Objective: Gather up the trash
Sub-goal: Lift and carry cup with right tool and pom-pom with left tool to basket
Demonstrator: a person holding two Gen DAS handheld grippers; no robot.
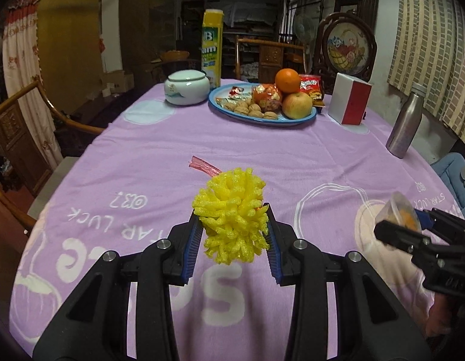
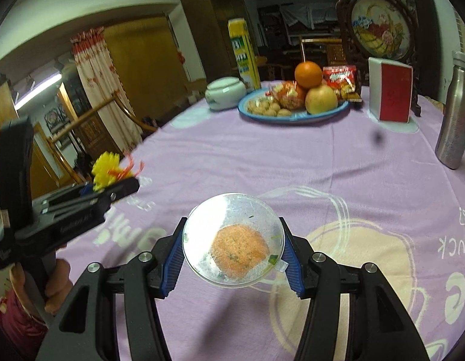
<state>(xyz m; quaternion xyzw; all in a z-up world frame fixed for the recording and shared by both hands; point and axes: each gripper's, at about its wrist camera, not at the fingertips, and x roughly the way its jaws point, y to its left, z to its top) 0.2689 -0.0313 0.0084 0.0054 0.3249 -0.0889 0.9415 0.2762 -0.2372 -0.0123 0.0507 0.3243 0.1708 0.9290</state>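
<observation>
Indoor light, moderate; tablecloth point(image 1: 160, 162) evenly lit, back rooms dim. Strip light point(image 2: 36, 90) glowing far left in right view. Strong fisheye bend, black vignette at corners. Left gripper point(image 2: 118, 186) motion-blurred in right view; cup point(image 1: 398, 213) soft in left view. Dark smudge point(image 2: 377, 137) on right lens.

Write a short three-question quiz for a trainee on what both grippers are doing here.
1. True or false: the left gripper holds the yellow foam net.
2. What does the right gripper grip? A) steel bottle B) clear plastic cup C) apple
3. Fill in: the orange sits on the blue ____.

Key: 1 true; 2 B; 3 plate.
</observation>
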